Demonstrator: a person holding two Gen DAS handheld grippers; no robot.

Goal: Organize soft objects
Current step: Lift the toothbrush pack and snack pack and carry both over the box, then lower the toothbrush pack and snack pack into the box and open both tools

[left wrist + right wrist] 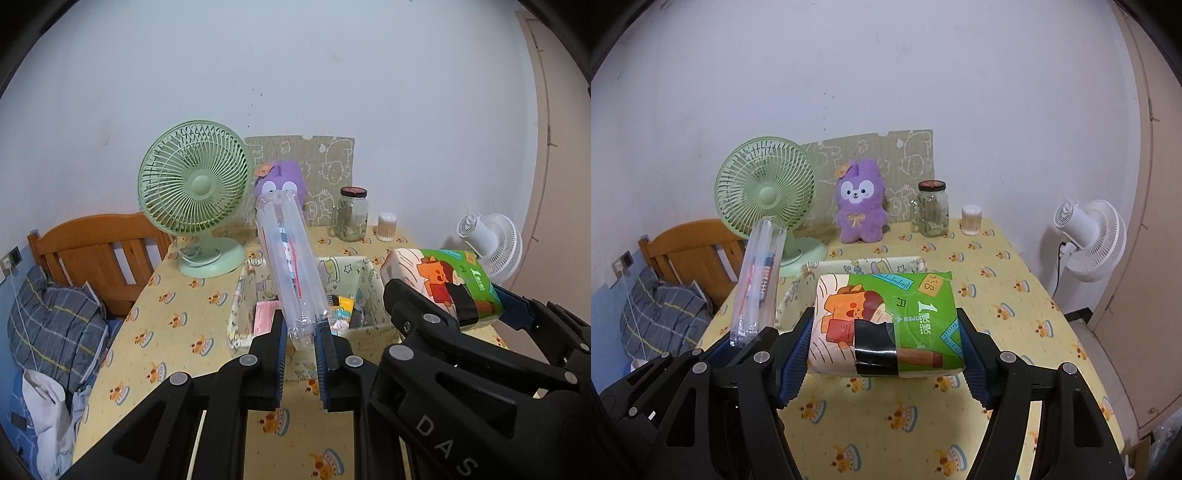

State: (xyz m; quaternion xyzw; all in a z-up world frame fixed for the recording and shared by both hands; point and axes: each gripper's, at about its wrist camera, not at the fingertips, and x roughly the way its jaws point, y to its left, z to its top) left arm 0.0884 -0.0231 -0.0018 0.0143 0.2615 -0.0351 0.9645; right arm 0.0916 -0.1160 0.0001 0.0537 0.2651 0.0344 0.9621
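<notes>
Both loads are held aloft above the fabric storage bin (364, 275), the landmark for this report. The left gripper (300, 363) is clamped on the near end of a clear plastic sleeve (291, 258) slanting up over the bin. The right gripper (886, 341) squeezes a tissue pack (886, 317) just in front of the bin. Judged step: carrying to deposit. Next: lower each load into the bin, then release.

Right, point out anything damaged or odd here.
The green cartoon-print tissue pack, clamped in the right gripper, has a strip of black tape with a ragged torn edge stuck across its front, like a patch. Nothing else stands out.
</notes>
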